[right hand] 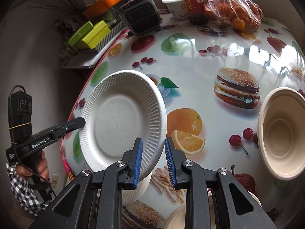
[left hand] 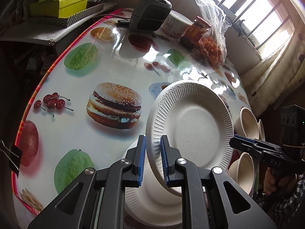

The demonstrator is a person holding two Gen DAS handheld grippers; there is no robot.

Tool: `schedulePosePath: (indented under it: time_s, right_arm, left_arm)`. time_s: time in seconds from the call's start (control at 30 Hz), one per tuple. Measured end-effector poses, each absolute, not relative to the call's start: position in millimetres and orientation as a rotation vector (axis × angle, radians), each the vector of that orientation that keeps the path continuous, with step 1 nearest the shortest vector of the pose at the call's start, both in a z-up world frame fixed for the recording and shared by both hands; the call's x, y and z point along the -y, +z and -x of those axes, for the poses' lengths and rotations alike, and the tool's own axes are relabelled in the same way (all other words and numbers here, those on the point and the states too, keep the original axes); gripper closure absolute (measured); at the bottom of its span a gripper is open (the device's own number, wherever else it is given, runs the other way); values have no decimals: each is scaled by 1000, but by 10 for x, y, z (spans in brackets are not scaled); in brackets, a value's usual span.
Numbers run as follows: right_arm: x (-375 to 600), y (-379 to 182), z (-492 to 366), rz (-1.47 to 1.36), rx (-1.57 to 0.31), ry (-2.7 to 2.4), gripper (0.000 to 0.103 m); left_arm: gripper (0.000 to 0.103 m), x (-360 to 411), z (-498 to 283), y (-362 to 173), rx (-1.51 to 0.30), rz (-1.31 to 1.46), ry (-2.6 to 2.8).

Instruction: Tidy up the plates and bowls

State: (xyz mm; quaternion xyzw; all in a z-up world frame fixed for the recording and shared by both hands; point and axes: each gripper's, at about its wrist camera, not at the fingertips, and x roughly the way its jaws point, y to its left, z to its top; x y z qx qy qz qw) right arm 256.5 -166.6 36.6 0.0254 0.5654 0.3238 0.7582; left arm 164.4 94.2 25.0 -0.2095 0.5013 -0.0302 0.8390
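My left gripper is shut on the ribbed rim of a white paper plate and holds it tilted above another plate lying on the table. The held plate also shows in the right wrist view, with the left gripper at its left rim. My right gripper is open, its fingers straddling the plate's right rim without closing; it also shows in the left wrist view. Beige paper bowls stand at the right; one bowl lies right of my right gripper.
The table has a glossy fruit-and-burger cloth. At its far side stand a grey fan heater, a white cup, a red-labelled jar and a bag of oranges. Green boxes sit on a shelf left.
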Motion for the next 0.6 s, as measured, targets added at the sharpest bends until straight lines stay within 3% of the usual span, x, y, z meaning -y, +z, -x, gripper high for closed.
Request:
schedulePosePath:
  time_s: [0.6]
  right_arm:
    - [1565,189,-2203,-9,-1277,736,79]
  left_arm:
    - [87,-1009,-1294,18,-1100,463,-45]
